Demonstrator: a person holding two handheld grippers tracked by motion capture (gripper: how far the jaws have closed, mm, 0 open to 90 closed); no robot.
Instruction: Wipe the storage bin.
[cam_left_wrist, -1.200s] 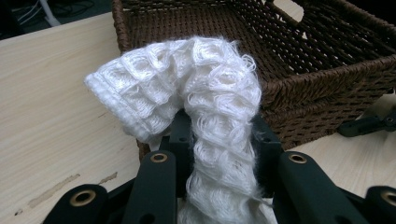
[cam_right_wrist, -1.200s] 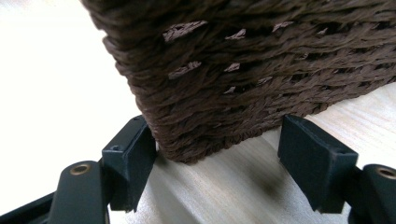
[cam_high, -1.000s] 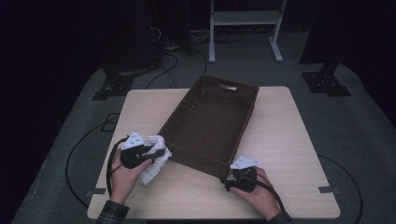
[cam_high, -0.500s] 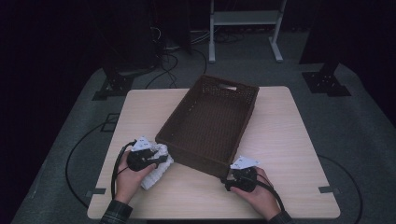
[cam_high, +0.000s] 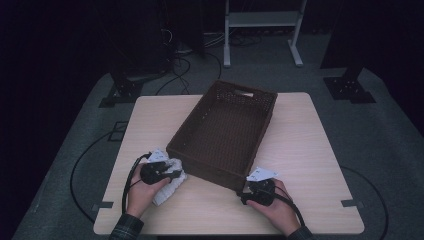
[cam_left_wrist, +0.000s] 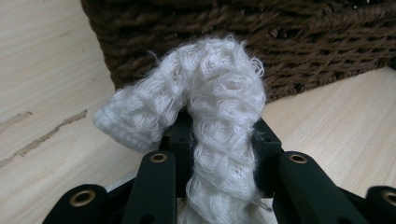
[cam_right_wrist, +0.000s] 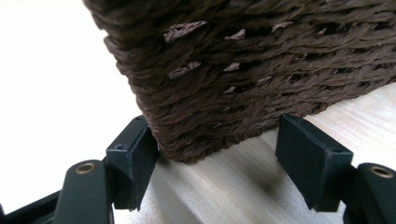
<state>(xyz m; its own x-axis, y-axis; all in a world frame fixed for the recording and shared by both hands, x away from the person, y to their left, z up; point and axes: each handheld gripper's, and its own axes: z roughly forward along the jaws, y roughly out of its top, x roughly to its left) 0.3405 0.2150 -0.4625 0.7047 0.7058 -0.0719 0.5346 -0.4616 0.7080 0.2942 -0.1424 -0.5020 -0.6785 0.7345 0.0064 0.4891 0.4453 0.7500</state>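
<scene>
Left gripper (cam_high: 172, 175) low over the table (cam_high: 310, 150), near its front left corner, jaws pinched tight on a white cloth (cam_high: 170, 186). Cloth bunched between the pads in the left gripper view (cam_left_wrist: 224, 116), one thick fold rising straight up from the jaws, a second fold drooping off to the left with its hemmed end free in the air. Rest of the cloth heaped on the table under and beside the gripper in the high view, just beside the basket's (cam_high: 225, 130) near left corner; touching the wicker or not: cannot tell.

Basket dark brown, woven, rectangular, set askew on the table, a handle slot in its far end wall.

Right gripper (cam_high: 252, 191) at the basket's near right corner, resting low by the table's front edge, jaws spread. In the right gripper view (cam_right_wrist: 219, 154), corner of the basket (cam_right_wrist: 243, 79) between the two pads, left pad right up against the wicker, right pad clear of it with bare wood showing in the gap. No grip on the weave.

Both hands wrapped round the gripper bodies, cables looping back toward the person.
</scene>
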